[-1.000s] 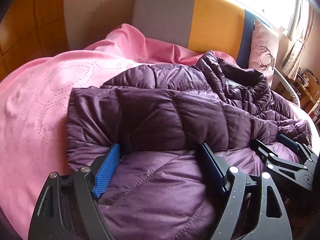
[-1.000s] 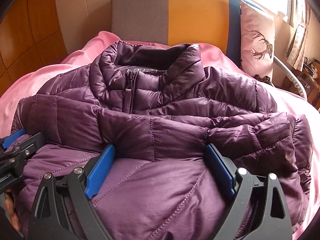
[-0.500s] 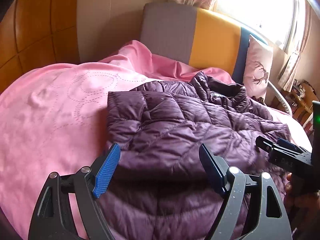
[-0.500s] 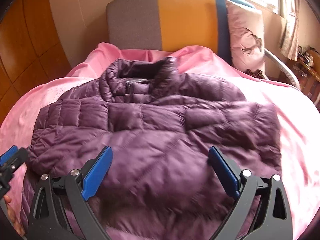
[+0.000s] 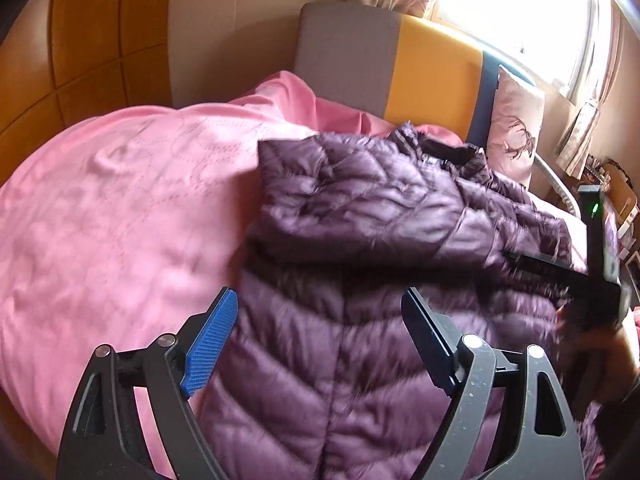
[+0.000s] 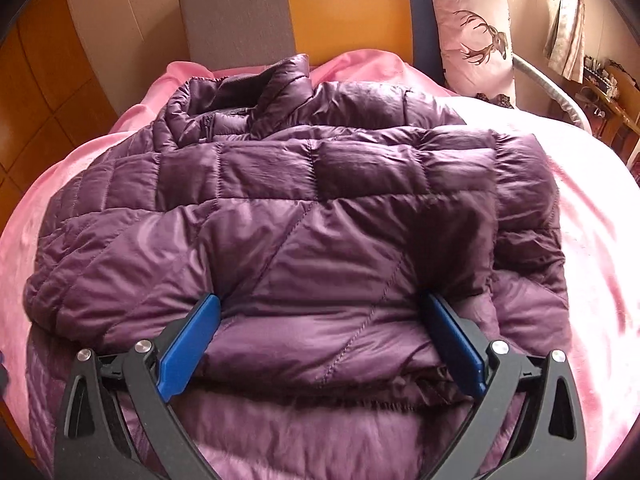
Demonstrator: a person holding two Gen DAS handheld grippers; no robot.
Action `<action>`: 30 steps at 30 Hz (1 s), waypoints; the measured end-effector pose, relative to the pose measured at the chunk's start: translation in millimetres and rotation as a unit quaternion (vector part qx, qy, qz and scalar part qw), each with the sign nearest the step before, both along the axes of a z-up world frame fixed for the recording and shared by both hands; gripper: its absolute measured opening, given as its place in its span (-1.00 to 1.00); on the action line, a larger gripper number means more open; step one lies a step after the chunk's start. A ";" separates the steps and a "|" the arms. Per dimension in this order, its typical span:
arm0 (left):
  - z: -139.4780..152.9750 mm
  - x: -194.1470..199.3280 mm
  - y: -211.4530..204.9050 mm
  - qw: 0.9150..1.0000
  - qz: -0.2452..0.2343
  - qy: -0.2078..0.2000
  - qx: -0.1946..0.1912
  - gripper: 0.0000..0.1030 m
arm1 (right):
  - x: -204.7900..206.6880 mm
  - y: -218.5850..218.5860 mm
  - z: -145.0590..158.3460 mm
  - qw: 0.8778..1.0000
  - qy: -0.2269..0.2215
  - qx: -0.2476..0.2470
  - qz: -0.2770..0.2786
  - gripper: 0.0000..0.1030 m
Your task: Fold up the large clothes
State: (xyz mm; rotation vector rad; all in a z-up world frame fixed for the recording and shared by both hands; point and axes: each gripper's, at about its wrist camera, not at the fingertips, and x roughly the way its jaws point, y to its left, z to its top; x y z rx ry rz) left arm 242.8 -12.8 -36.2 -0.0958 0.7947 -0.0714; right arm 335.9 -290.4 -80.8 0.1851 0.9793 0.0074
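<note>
Two tilted-down tools (image 5: 320, 332) (image 6: 320, 336), jaws wide, over purple jacket (image 6: 304, 216)

The purple quilted puffer jacket (image 6: 304, 216) lies folded on the pink bedspread (image 6: 592, 208), collar toward the headboard, zip apparently closed, one quilted layer doubled over the front.

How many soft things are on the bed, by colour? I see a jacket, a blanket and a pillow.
Purple: 1, the quilted jacket
Pink: 1, the blanket
Pale pink with a deer print: 1, the pillow
Total: 3
</note>
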 end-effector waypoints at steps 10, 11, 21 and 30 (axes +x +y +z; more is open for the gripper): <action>-33.9 -63.2 57.6 0.997 0.010 0.054 -0.046 0.61 | -90.6 -59.3 8.3 0.999 0.015 0.051 -0.002 0.95; -38.7 -71.6 65.0 0.996 0.006 0.062 -0.059 0.61 | -100.5 -67.3 5.8 0.998 0.022 0.057 -0.006 0.95; -56.2 -138.7 87.2 0.987 -0.052 0.099 -0.119 0.50 | -233.0 -102.6 -10.0 0.985 0.045 0.163 0.020 0.67; -74.9 -167.5 95.9 0.970 -0.086 0.147 -0.175 -0.44 | -284.0 -78.1 -18.1 0.974 0.080 0.199 0.076 -0.44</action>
